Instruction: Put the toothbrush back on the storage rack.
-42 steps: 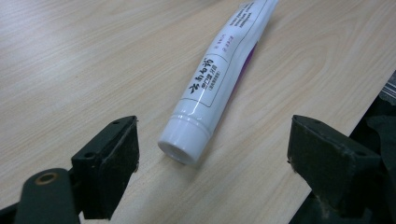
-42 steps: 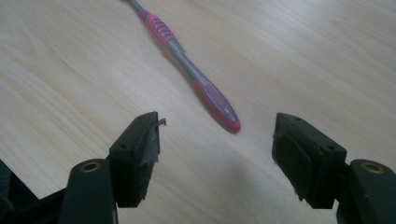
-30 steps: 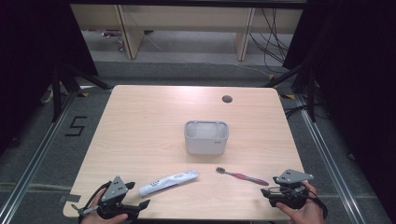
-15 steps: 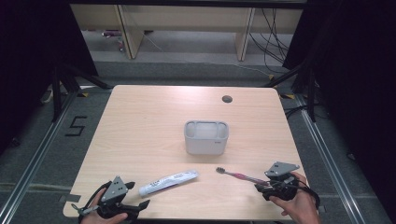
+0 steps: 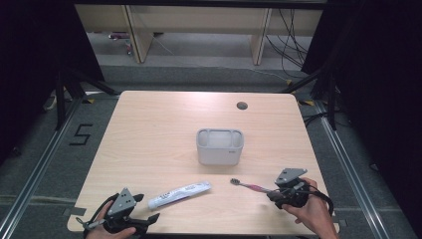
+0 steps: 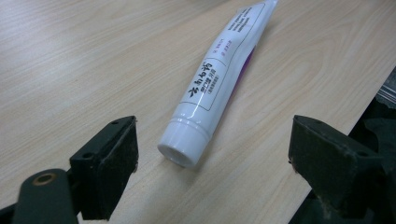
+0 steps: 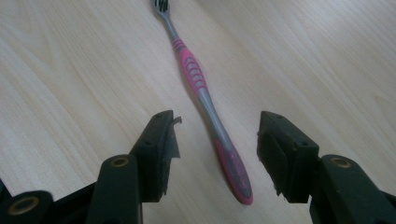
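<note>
A pink and grey toothbrush lies flat at the table's front right, bristles pointing left. My right gripper straddles its handle end. The jaws have just been closing, and the pads stand clear of the handle on both sides. A white toothpaste tube lies at the front left. My left gripper is wide open, just short of the tube's cap, touching nothing. A grey open-topped holder stands mid-table.
The wooden table has a round cable hole at its back right. Both hands sit at the front edge. Wooden shelving and cables stand on the floor beyond the far edge.
My right gripper has slid left along the front edge until the toothbrush handle lies between its jaws, and the jaws have narrowed. The left gripper has kept still.
</note>
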{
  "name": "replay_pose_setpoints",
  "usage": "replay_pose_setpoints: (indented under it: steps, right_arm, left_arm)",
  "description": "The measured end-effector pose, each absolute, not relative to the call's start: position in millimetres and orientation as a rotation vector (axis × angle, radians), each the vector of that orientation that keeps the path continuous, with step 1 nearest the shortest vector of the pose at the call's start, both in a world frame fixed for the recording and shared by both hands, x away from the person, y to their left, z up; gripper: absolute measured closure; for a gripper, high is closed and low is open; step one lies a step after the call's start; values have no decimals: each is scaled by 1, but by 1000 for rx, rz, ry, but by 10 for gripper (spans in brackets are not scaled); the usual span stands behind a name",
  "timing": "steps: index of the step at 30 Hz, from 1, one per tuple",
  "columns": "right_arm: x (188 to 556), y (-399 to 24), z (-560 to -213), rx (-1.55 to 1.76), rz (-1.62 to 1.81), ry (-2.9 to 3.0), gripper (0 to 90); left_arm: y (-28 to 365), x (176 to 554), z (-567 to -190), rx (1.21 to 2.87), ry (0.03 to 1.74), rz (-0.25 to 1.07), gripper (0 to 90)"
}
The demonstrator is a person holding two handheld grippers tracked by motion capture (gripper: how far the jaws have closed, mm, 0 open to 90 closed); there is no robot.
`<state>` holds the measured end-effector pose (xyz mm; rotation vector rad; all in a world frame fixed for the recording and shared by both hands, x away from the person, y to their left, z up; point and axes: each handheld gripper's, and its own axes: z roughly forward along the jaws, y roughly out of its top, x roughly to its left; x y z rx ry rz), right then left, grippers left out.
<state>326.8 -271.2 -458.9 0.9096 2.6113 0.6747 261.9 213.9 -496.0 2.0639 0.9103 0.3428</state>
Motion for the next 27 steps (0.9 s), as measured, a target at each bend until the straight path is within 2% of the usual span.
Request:
replay_pose_setpoints:
  steps: [13, 27]
  right_arm:
    - [342, -251, -460, 786, 579, 2705, 593]
    - [356, -233, -462, 742, 485, 2774, 643]
  left_arm:
    - [212, 261, -497, 2040, 921, 339, 155]
    - [212, 262, -498, 2036, 914, 340, 155]
